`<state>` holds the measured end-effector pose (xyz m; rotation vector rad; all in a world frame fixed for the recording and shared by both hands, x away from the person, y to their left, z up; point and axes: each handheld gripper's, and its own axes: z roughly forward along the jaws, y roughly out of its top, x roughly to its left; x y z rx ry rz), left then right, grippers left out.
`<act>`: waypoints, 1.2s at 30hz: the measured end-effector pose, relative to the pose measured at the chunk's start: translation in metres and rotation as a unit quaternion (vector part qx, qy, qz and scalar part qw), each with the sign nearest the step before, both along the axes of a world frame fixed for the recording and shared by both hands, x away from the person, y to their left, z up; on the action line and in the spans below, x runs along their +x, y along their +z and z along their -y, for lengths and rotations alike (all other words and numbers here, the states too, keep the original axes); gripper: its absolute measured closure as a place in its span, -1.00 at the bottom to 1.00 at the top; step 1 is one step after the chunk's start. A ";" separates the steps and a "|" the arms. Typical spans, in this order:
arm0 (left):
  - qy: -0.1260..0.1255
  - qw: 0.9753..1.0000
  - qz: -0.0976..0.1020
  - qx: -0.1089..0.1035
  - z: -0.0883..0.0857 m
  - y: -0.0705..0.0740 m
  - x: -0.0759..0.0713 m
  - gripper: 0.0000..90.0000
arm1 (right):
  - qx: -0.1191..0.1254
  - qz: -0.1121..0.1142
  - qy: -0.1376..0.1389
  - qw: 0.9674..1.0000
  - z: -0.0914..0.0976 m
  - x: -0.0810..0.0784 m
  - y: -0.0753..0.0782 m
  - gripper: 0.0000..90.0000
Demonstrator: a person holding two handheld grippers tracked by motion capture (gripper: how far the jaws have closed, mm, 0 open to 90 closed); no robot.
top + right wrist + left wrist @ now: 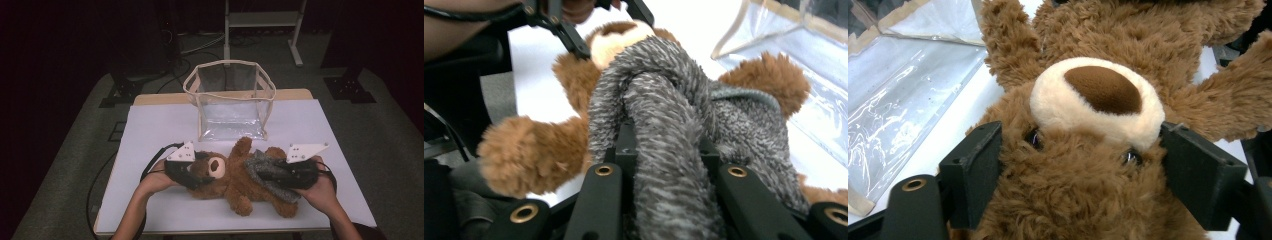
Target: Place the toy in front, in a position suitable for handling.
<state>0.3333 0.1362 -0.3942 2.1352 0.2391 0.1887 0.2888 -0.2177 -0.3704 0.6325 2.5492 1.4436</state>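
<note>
A brown teddy bear (pixel 235 182) is seen laid on its back across a white tabletop (pixel 160 125), held at both ends by two hand-held grippers. The left gripper (pixel 192 172) is set w/ its jaws either side of the bear's head; in the left gripper view the black fingers (pixel 973 170) are pressed into the fur beside the eyes, w/ the cream muzzle (pixel 1098 100) just beyond the fingertips. The head is thus clamped betw. them. The right gripper (pixel 265 175) is shut on a grey scarf (pixel 664 130) worn by the bear; in the right gripper view a thick fold of the grey knit is pinched betw. the fingers (pixel 621 150) and runs up & away from them toward the bear's neck. One brown arm (pixel 524 152) is seen to the left of those fingers, another arm (pixel 769 82) to the upper right. A clear plastic bag (pixel 230 100) w/ tan trim is stood open on the table beyond both grippers, just past the bear's raised arm, apart from all fingers. The person's hands (pixel 157 180) are wrapped round the gripper bodies, cables trailed off behind.
</note>
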 end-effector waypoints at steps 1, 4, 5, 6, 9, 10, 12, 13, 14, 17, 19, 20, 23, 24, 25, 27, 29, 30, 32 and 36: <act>0.002 1.000 -0.002 -0.001 0.000 0.000 0.000 -0.56 | 0.004 -0.002 -0.005 1.000 0.003 0.002 -0.002 0.61; 0.007 1.000 -0.009 -0.015 -0.002 -0.005 0.002 -0.61 | 0.004 -0.007 -0.022 1.000 0.011 0.005 -0.003 0.61; 0.009 1.000 -0.008 -0.021 -0.003 -0.007 0.003 -0.64 | 0.005 -0.011 -0.025 1.000 0.013 0.006 -0.004 0.61; 0.009 1.000 -0.009 -0.027 -0.004 -0.009 0.003 -0.67 | 0.006 -0.015 -0.025 1.000 0.014 0.007 -0.005 0.61; 0.006 0.999 -0.008 -0.043 -0.006 -0.014 0.003 -0.71 | 0.001 -0.016 -0.022 1.000 0.012 0.007 -0.006 0.59; 0.003 0.999 -0.005 -0.048 -0.006 -0.015 0.002 -0.71 | -0.002 -0.017 -0.020 1.000 0.011 0.007 -0.006 0.59; 0.001 0.999 0.001 -0.053 -0.007 -0.016 0.001 -0.71 | -0.006 -0.019 -0.015 1.000 0.011 0.007 -0.006 0.57; -0.002 0.999 0.005 -0.054 -0.007 -0.017 0.000 -0.71 | -0.008 -0.019 -0.014 1.000 0.011 0.006 -0.006 0.56; -0.002 0.998 0.008 -0.058 -0.007 -0.018 -0.001 -0.71 | -0.008 -0.020 -0.013 1.000 0.011 0.006 -0.006 0.55; 0.000 0.998 0.011 -0.069 -0.009 -0.021 -0.002 -0.71 | -0.008 -0.021 -0.012 1.000 0.010 0.006 -0.007 0.53; 0.006 0.997 0.012 -0.075 -0.009 -0.022 -0.003 -0.71 | -0.008 -0.021 -0.013 1.000 0.010 0.007 -0.007 0.53; 0.010 0.997 0.014 -0.079 -0.010 -0.023 -0.003 -0.71 | -0.008 -0.021 -0.014 1.000 0.010 0.007 -0.007 0.53; 0.032 0.995 0.002 -0.093 -0.011 -0.027 -0.006 -0.71 | -0.006 -0.026 -0.021 0.999 0.009 0.008 -0.008 0.53; 0.040 0.994 0.005 -0.102 -0.013 -0.029 -0.008 -0.71 | -0.005 -0.027 -0.022 0.999 0.009 0.008 -0.008 0.53; 0.044 0.993 0.007 -0.106 -0.014 -0.030 -0.010 -0.70 | -0.004 -0.029 -0.024 0.999 0.009 0.008 -0.007 0.54; 0.061 0.992 0.005 -0.112 -0.015 -0.031 -0.014 -0.71 | -0.001 -0.030 -0.026 0.999 0.009 0.008 -0.007 0.55; 0.078 0.990 0.004 -0.115 -0.015 -0.032 -0.018 -0.73 | 0.003 -0.030 -0.030 0.999 0.009 0.008 -0.004 0.57; 0.088 0.990 0.004 -0.111 -0.014 -0.032 -0.020 -0.78 | 0.004 -0.030 -0.030 0.999 0.008 0.007 -0.002 0.58; 0.092 0.989 0.006 -0.113 -0.013 -0.033 -0.020 -0.85 | 0.008 -0.024 -0.031 0.999 0.006 0.007 0.004 0.58; 0.093 0.989 0.013 -0.117 -0.009 -0.034 -0.021 -0.92 | 0.003 -0.007 -0.019 1.000 -0.014 0.010 0.013 0.58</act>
